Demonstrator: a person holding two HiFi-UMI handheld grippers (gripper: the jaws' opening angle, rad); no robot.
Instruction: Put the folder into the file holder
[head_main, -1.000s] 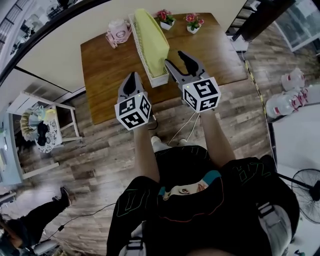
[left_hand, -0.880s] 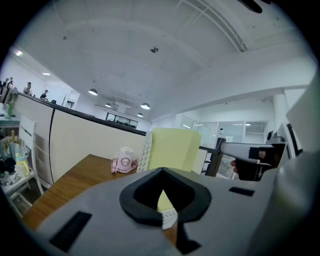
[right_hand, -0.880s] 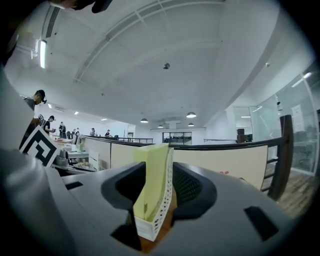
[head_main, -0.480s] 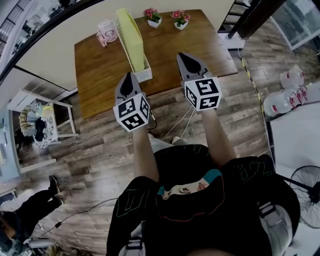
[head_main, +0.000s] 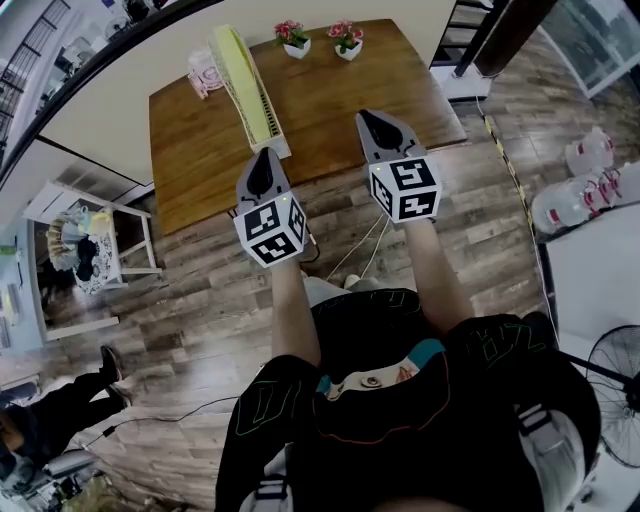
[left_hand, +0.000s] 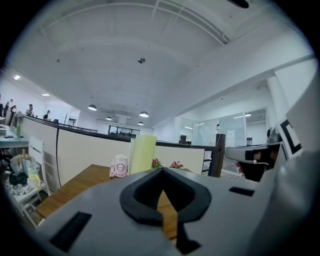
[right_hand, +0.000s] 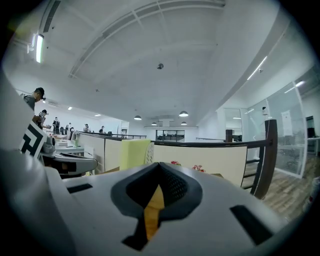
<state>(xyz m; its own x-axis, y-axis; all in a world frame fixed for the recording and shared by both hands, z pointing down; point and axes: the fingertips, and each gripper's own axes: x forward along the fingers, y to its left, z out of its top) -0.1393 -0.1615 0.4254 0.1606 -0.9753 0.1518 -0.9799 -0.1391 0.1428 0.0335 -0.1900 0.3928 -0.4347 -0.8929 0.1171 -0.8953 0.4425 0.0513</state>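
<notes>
The yellow-green folder (head_main: 234, 62) stands upright inside the white file holder (head_main: 277, 147), on the far left part of the wooden table (head_main: 330, 95). The left gripper (head_main: 265, 153) and the right gripper (head_main: 366, 116) are both clenched, with nothing between their jaws. Both hover at the near edge of the table, and the left one appears just beside the near end of the holder.

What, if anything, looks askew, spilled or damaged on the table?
Nothing stands out. The yellow-green folder stands upright in the white file holder; the pink container and two flower pots stand upright on the table. Nothing is spilled.
</notes>
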